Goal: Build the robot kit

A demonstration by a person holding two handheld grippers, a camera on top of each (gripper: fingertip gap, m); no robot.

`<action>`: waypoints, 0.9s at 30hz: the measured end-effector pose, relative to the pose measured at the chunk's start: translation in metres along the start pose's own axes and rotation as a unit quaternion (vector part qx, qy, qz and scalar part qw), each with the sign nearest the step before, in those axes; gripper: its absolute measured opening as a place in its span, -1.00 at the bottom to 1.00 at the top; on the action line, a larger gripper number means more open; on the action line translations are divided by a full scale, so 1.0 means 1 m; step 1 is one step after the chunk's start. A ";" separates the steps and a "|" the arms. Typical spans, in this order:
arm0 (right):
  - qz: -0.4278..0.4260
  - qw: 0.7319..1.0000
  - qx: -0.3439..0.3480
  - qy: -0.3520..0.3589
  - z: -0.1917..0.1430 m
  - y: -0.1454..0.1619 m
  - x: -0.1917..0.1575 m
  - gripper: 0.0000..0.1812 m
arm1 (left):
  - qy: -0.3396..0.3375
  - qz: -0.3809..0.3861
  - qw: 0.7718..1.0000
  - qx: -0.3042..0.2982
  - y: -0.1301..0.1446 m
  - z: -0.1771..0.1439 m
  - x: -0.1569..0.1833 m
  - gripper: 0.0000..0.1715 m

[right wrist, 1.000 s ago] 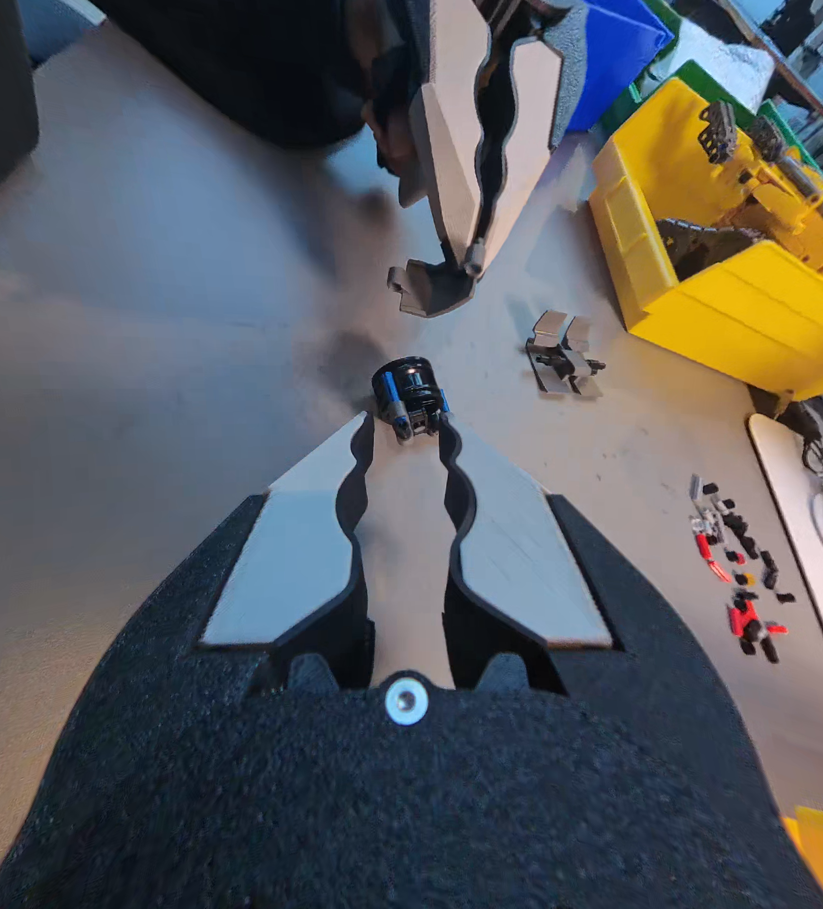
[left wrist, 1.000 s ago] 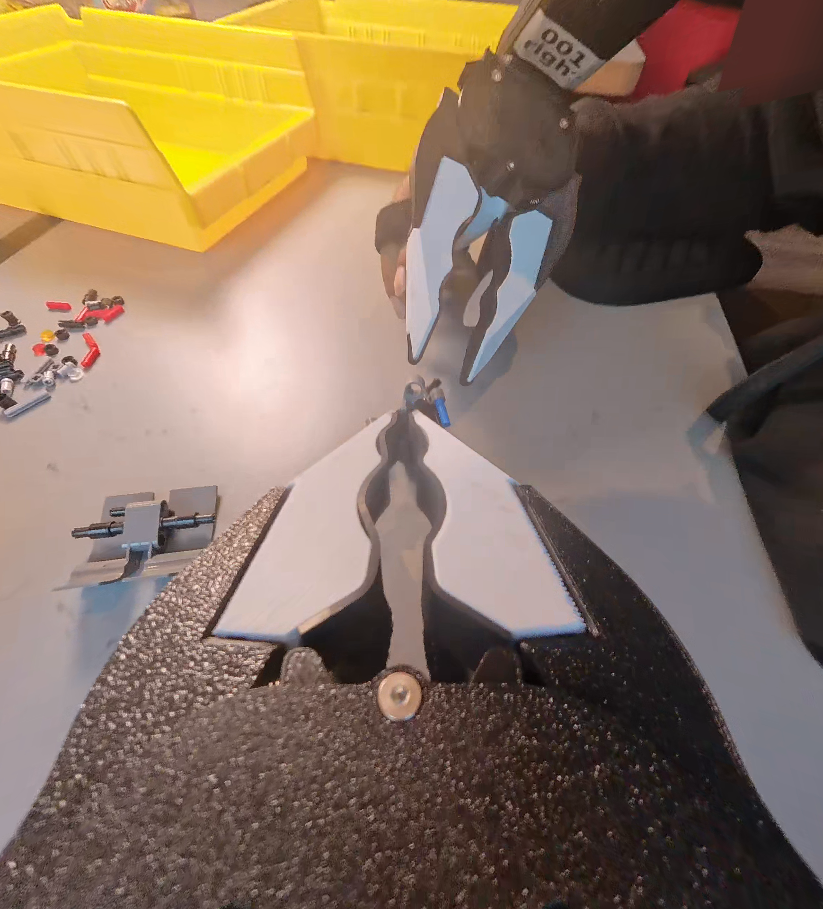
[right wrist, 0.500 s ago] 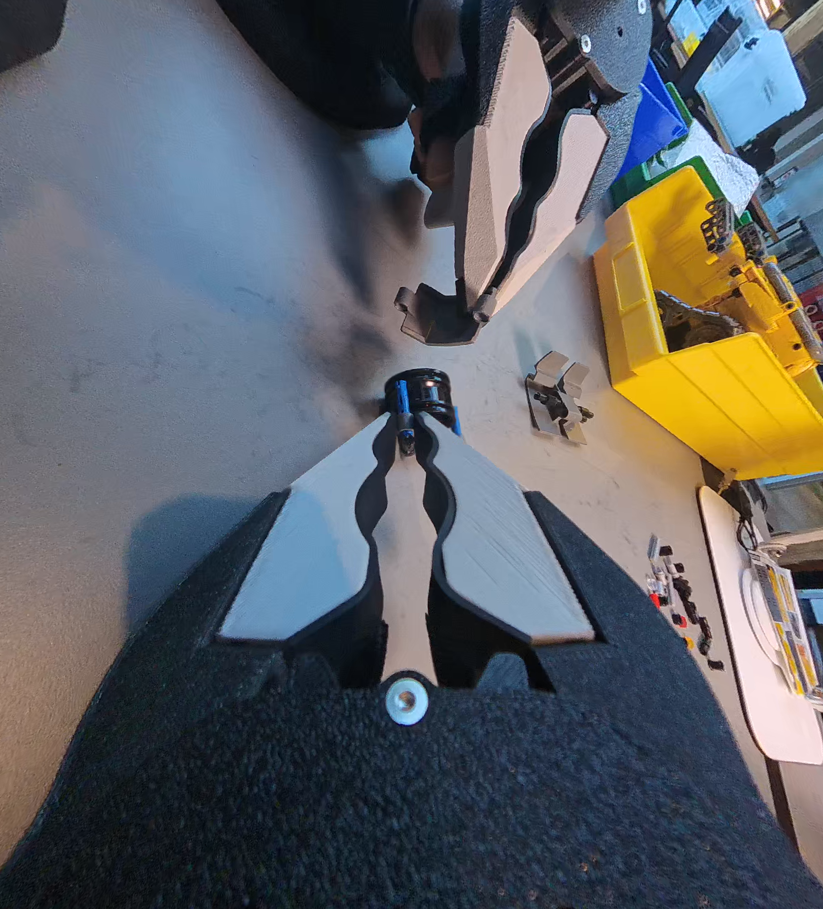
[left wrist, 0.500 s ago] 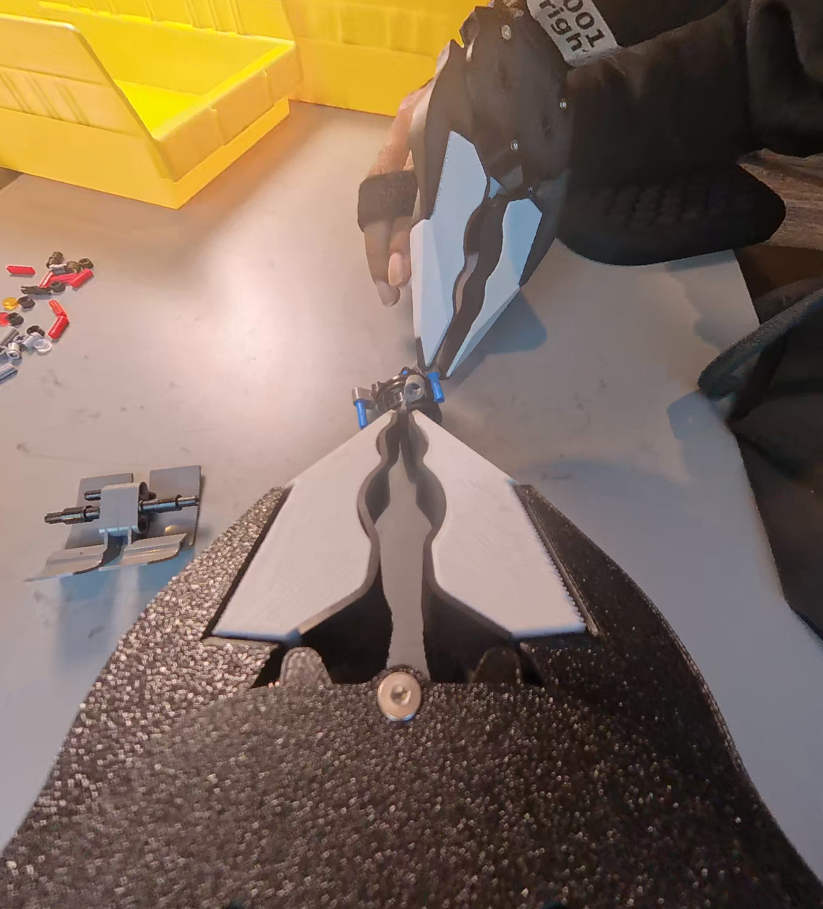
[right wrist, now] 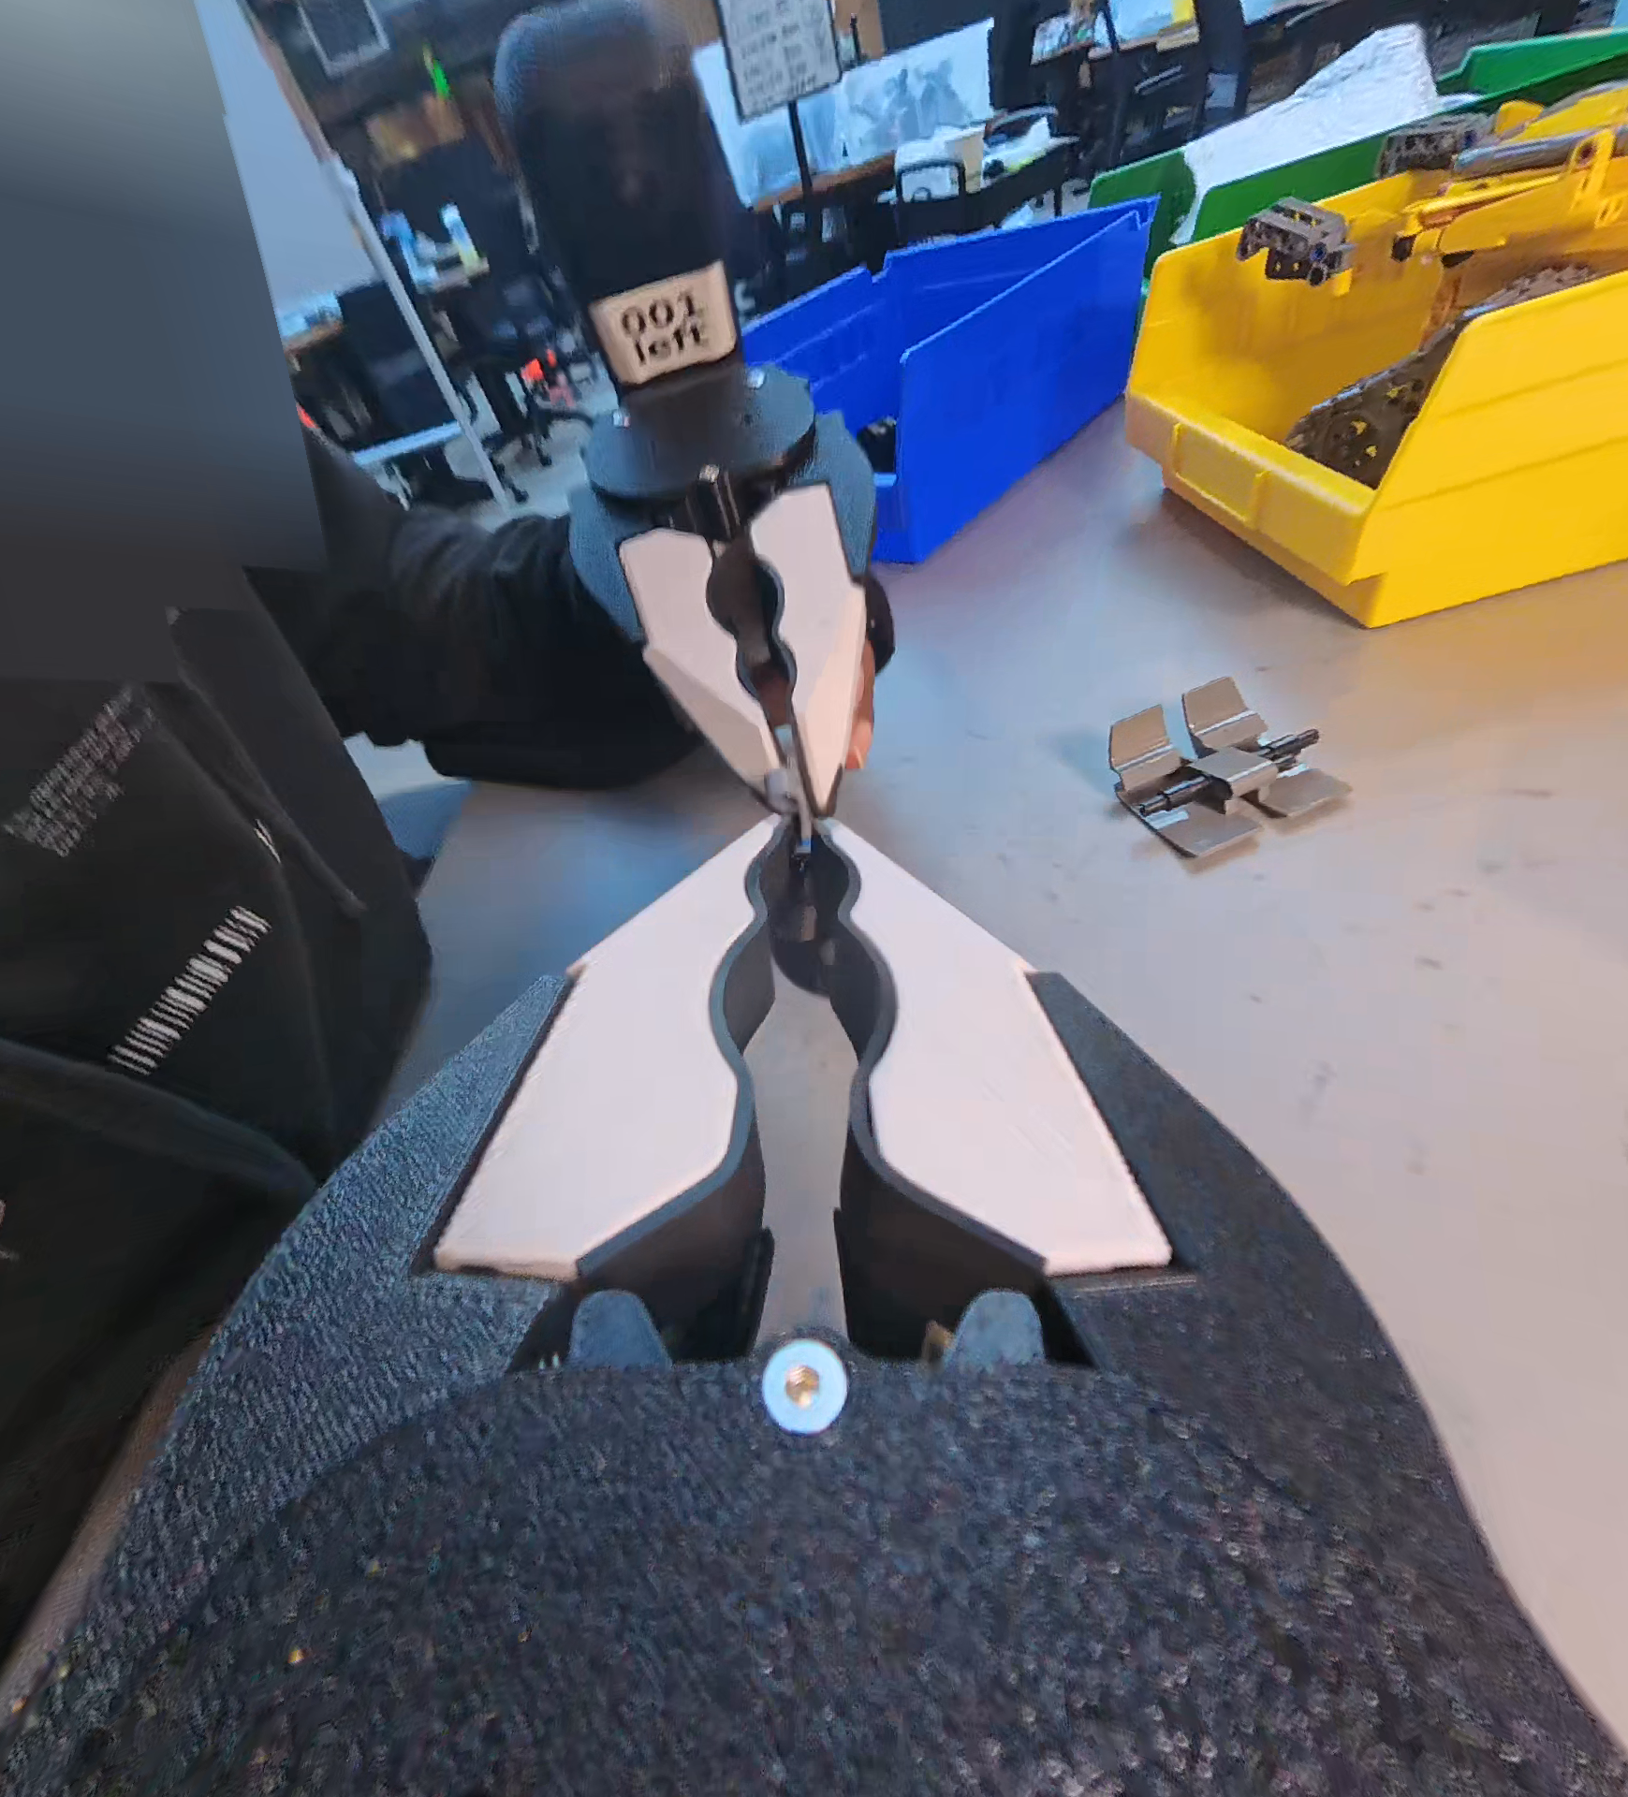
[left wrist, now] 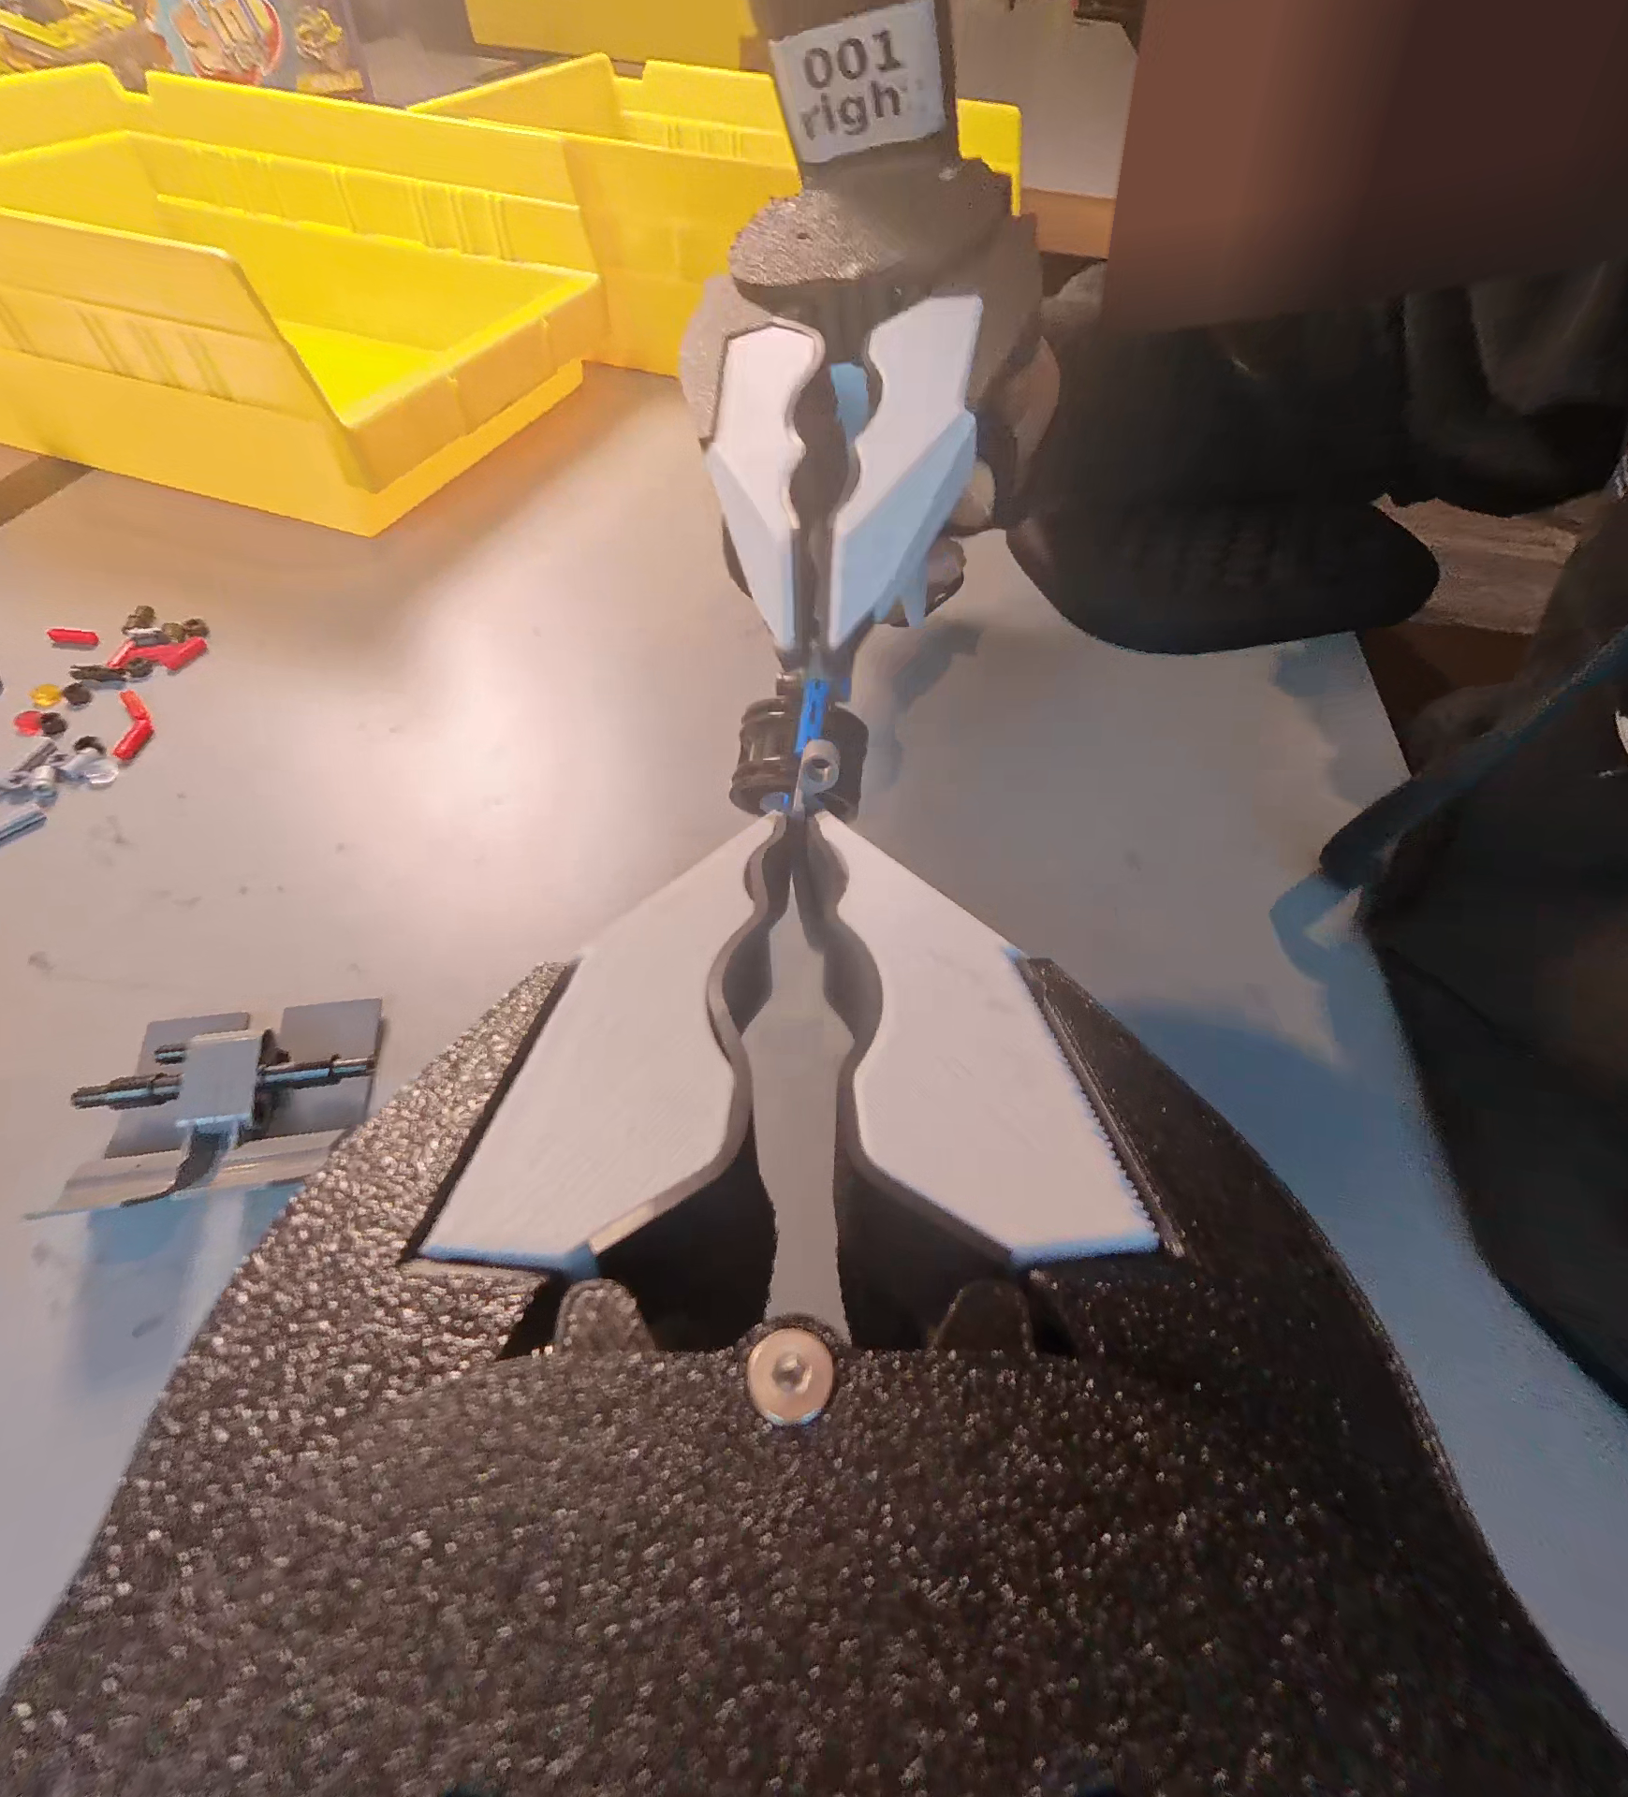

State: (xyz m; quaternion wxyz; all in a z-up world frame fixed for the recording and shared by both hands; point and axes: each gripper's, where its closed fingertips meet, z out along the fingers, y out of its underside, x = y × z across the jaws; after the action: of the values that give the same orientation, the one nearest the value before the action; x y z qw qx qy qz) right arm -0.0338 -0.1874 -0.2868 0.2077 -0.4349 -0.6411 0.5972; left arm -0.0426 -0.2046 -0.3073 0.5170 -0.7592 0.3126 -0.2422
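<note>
Grey worktable [left wrist: 459, 817] carries all items. Left gripper [left wrist: 795, 822] and right gripper [right wrist: 795, 836] meet tip to tip, each with fingers clamped on one small black-and-blue brick assembly [left wrist: 798, 754] held between them above the surface. Left of the left fingers lie a grey hinged piece [left wrist: 226, 1099] and scattered small parts [left wrist: 41, 720]; yellow bins [left wrist: 207, 292] stand beyond.

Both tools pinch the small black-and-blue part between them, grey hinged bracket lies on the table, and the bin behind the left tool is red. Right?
Not quite: the bin behind the left tool is blue, as the right wrist view shows. The rest holds: it and the right tool pinch the black-and-blue part, and the grey bracket lies on the table.
</note>
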 end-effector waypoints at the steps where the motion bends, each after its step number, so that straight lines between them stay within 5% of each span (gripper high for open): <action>1: 0.022 1.000 0.005 -0.004 0.001 -0.001 -0.001 -0.97 | 0.002 0.005 1.000 -0.007 0.002 0.003 0.003 -0.99; 12: -0.035 0.991 -0.126 0.027 0.005 0.048 0.005 -0.95 | -0.032 0.018 0.998 -0.060 0.018 0.000 -0.010 -0.99; 27: -0.186 0.964 -0.166 0.088 -0.022 0.056 -0.003 -0.79 | -0.058 0.041 0.991 -0.110 0.036 0.019 -0.018 -0.99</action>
State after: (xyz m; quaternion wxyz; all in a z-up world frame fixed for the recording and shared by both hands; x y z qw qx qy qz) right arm 0.0019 -0.1820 -0.3353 0.2953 -0.3876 -0.7800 0.3926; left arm -0.0497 -0.1891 -0.3483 0.4573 -0.8108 0.3374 -0.1405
